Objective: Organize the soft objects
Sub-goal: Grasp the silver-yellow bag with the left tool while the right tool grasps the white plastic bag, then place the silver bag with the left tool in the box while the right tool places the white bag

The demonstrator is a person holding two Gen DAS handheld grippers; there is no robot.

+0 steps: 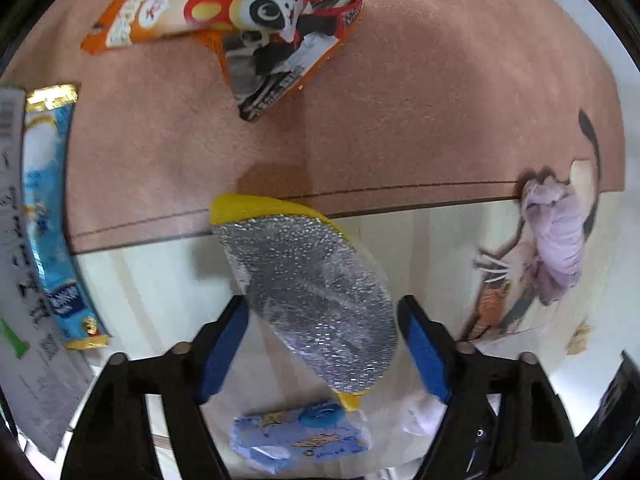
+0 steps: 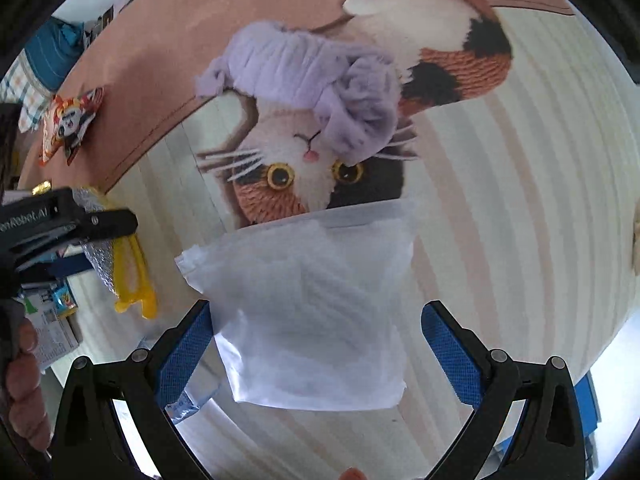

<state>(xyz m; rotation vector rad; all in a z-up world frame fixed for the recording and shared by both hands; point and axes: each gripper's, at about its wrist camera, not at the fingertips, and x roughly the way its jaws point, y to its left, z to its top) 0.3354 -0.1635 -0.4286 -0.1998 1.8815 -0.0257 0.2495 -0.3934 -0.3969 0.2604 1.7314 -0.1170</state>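
Rug [image 1: 400, 100] under sponge [image 1: 312, 288] (between spread tongs [image 1: 324, 344]).

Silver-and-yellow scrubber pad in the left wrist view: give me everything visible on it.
The scrubber pad is a long oval with a glittery silver mesh face over a yellow backing, sealed in clear plastic wrap. It lies flat, diagonal, its far end over the edge of the pink mat. It sits between the open fingers of the left tool; contact can't be confirmed. A blue tissue pack lies at its near tip.
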